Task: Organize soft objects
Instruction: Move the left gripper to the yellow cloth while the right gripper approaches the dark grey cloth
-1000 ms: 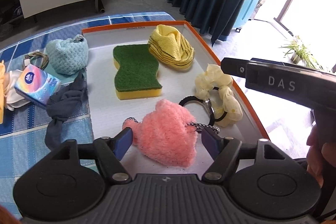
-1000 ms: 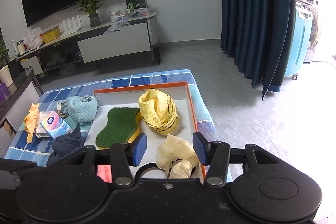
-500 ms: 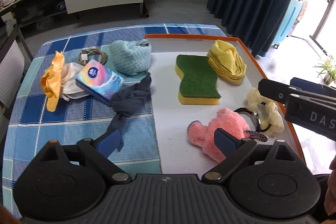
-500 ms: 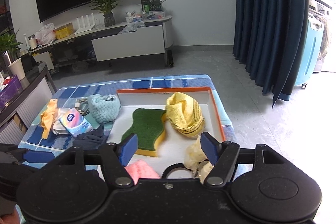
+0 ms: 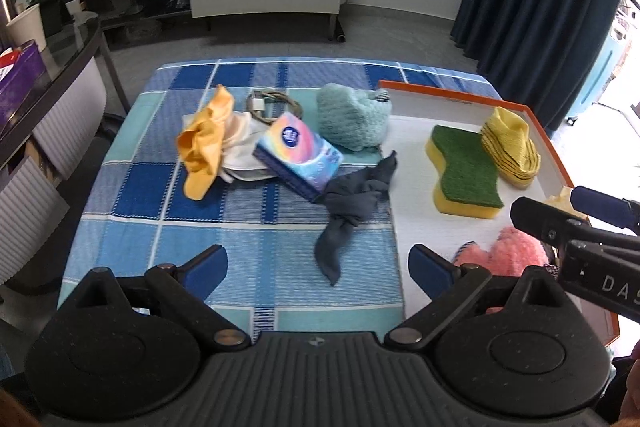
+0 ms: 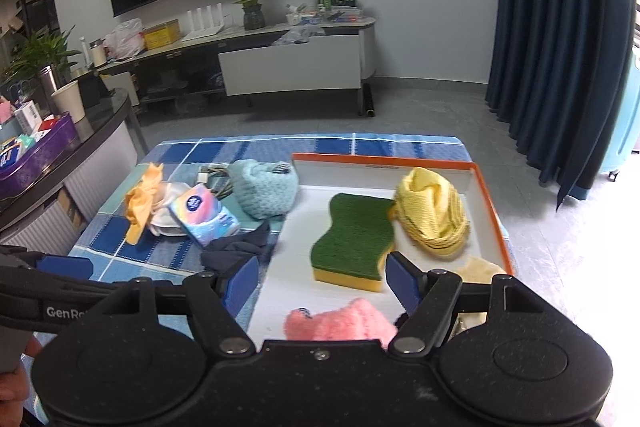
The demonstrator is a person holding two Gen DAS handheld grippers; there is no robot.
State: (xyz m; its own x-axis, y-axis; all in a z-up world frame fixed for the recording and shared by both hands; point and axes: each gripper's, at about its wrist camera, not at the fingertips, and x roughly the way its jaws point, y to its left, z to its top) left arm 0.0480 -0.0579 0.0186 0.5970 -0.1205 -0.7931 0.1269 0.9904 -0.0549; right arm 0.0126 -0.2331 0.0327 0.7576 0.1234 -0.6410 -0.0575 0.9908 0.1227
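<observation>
An orange-rimmed white tray [image 5: 448, 92] [image 6: 490, 199] holds a green-and-yellow sponge [image 5: 464, 171] [image 6: 354, 235], a yellow cloth [image 5: 510, 149] [image 6: 434, 213], a pink fluffy item [image 5: 516, 245] [image 6: 340, 323] and a cream scrunchie [image 6: 478, 269]. On the blue checked cloth lie a dark grey sock [image 5: 352, 203] [image 6: 240, 247], a teal knit item [image 5: 352, 121] [image 6: 264, 189], a tissue pack [image 5: 298, 153] [image 6: 204, 215] and an orange cloth [image 5: 206, 143] [image 6: 140, 201]. My left gripper [image 5: 318, 265] is open and empty, just short of the sock. My right gripper [image 6: 322, 277] is open and empty above the tray's near part.
A coiled cable [image 5: 268, 101] and a white cloth [image 5: 244, 163] lie by the tissue pack. A dark side counter [image 5: 52, 67] stands left of the table. A TV bench [image 6: 296, 67] and dark curtains [image 6: 560, 27] are behind.
My left gripper has let go of the pink fluffy item in the tray, opened wide and swung left and back over the checked cloth. My right gripper has opened wider and pulled back.
</observation>
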